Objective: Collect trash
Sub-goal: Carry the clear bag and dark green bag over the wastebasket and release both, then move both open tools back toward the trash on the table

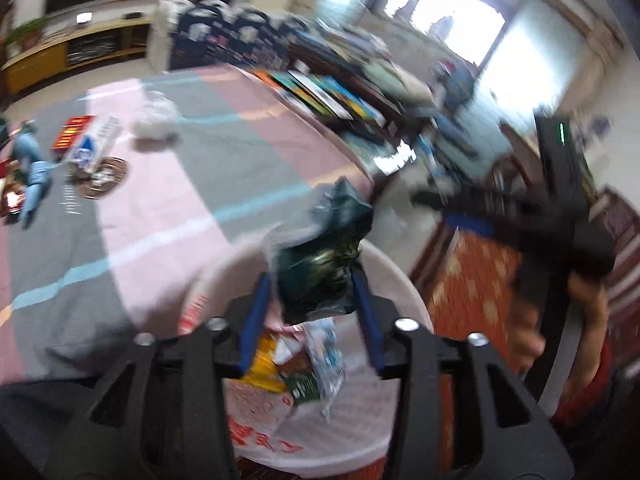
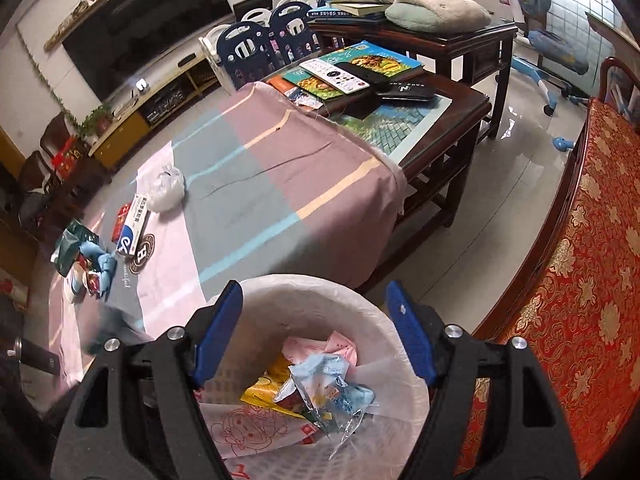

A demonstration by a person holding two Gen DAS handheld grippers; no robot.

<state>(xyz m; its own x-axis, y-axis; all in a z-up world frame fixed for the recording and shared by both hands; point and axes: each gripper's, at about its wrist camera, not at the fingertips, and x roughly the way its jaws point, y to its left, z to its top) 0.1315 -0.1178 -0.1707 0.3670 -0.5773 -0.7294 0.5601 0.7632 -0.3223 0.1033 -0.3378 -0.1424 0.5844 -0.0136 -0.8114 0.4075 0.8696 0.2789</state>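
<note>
The left gripper (image 1: 316, 304) stands with its blue fingers (image 1: 256, 320) apart, and a crumpled dark green plastic wrapper (image 1: 324, 256) hangs between them; whether a pad touches it, blur hides. The wrapper is above the white round bin lined with a thin plastic bag (image 1: 404, 280), at about 12 o'clock from the wrappers already inside. To do it well, keep the jaws wide and level until the wrapper drops clear. The right gripper (image 2: 316, 328) is open and empty over the same bin (image 2: 280, 284). More trash, a white and blue carton (image 2: 134, 228) and blue crumpled pieces (image 2: 100, 260), lies at 9 o'clock on the striped pink and grey cloth (image 2: 280, 184).
</note>
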